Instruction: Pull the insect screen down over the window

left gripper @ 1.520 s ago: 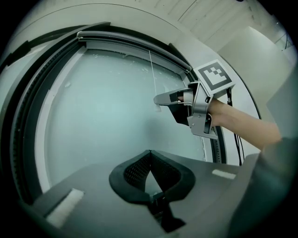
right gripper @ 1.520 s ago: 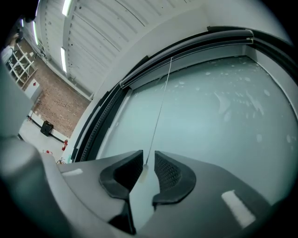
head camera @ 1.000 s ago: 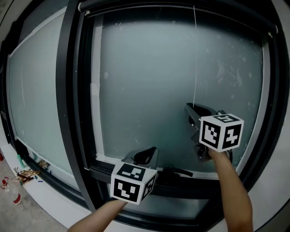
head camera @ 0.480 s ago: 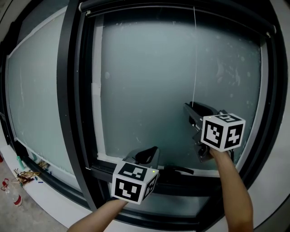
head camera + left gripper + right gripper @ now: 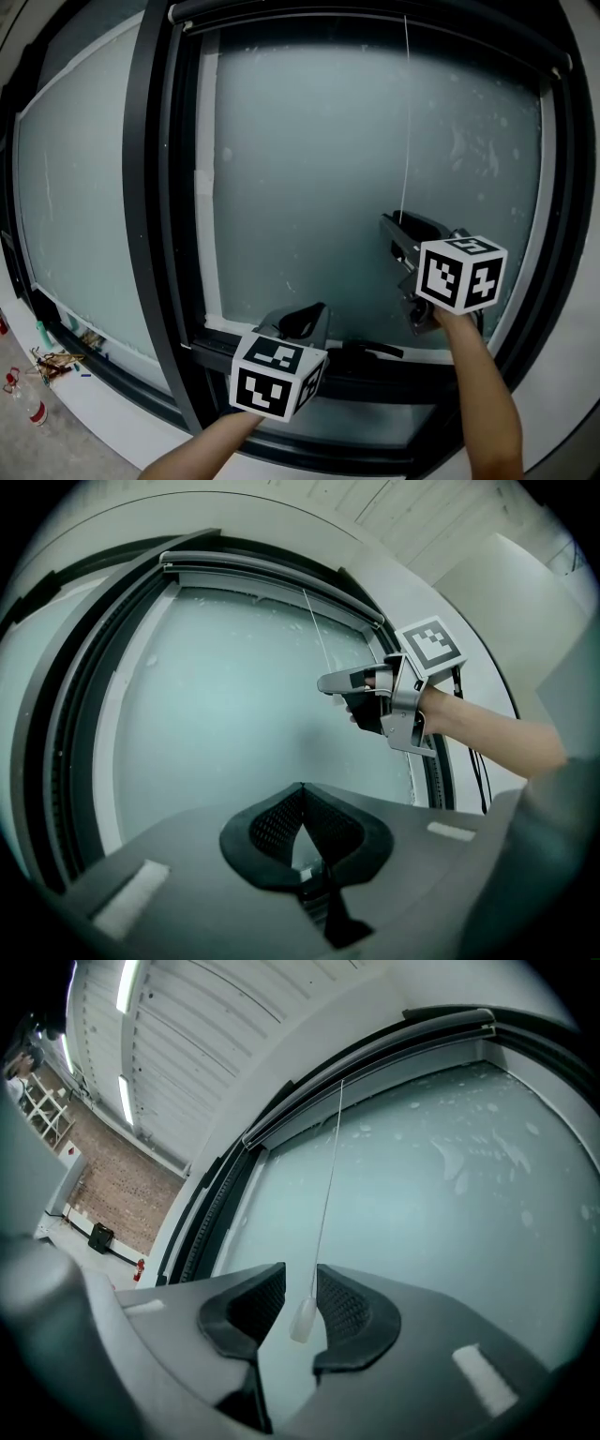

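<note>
Window: a tall frosted pale-green glass pane (image 5: pixel 309 187) in a dark metal frame (image 5: pixel 150 187).
Insect screen: only its long roller bar (image 5: pixel 375 11) shows, running along the top of the frame.
Pull cord: a thin white cord (image 5: pixel 405 122) hangs straight down from that bar in front of the pane and ends in a small white plastic toggle (image 5: pixel 303 1321).
Right gripper (image 5: pixel 392 234): held up at the foot of the cord and tilted a little upward. Its jaws have just been opening and stand narrowly apart, with the toggle hanging between the ribbed black pads (image 5: pixel 349 1302). The pads do not press on it.
Left gripper (image 5: pixel 305 323): lower and to the left, level, close to the bottom rail of the frame. Its jaws are closed together on nothing.
Black lever handle (image 5: pixel 370 353): lies on the bottom rail just right of the left gripper, untouched.
Markings: each gripper's white cube (image 5: pixel 461 272) carries square black-and-white marker patterns.
Background: a red-brick wall (image 5: pixel 103 1194) shows in the right gripper view.
</note>
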The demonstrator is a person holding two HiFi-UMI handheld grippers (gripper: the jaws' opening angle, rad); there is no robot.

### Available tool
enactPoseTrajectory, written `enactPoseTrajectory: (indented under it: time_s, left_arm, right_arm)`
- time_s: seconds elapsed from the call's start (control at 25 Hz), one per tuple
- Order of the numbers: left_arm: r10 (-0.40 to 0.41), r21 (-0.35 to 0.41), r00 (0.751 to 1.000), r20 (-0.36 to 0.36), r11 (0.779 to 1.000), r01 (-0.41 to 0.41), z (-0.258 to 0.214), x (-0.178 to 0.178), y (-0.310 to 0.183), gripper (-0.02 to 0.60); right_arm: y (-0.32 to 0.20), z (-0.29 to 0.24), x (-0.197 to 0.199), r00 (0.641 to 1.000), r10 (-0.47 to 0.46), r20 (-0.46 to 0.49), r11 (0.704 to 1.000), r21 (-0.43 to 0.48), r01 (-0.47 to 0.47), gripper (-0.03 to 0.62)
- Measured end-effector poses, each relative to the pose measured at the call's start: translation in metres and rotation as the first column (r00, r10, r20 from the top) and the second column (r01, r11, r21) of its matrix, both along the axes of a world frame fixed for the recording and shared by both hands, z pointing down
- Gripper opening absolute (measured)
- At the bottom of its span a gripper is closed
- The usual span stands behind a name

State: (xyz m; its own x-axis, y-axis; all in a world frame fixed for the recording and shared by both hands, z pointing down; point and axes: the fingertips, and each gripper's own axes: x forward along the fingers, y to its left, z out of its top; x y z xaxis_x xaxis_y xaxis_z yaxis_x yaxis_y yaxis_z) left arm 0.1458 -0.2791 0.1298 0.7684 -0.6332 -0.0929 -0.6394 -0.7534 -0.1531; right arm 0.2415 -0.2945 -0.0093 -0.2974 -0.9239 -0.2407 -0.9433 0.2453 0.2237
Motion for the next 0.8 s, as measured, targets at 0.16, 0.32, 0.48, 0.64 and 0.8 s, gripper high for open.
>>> enactPoseTrajectory:
  time_s: [0.16,0.32,0.48,0.64,0.8]
  left_arm:
    - [0.008,0.005,1.000,0.003,1.000,-0.008,-0.001,0.003,0.005,0.009]
    - [0.011,0.009,1.000,0.008,1.000,-0.011,-0.001,0.005,0.008,0.009]
    - [0.014,0.010,1.000,0.009,1.000,-0.014,-0.003,0.008,0.010,0.009]
    - [0.017,0.014,1.000,0.009,1.000,-0.017,-0.005,0.010,0.012,0.009]
    - [0.018,0.016,1.000,0.010,1.000,-0.018,-0.007,0.006,0.012,0.009]
  right_arm:
    - [0.003,0.001,0.006,1.000,0.008,0.017,1.000,0.004,-0.008,0.097]
    - [0.004,0.003,0.011,1.000,0.023,0.014,1.000,-0.001,-0.023,0.054]
    - [0.005,0.003,0.013,1.000,0.016,-0.001,1.000,-0.018,-0.016,0.051]
    - [0.005,0.002,0.014,0.999,-0.030,0.030,0.999,-0.036,0.031,0.049]
    - [0.002,-0.003,0.014,0.989,-0.071,0.127,0.995,-0.067,0.080,0.052]
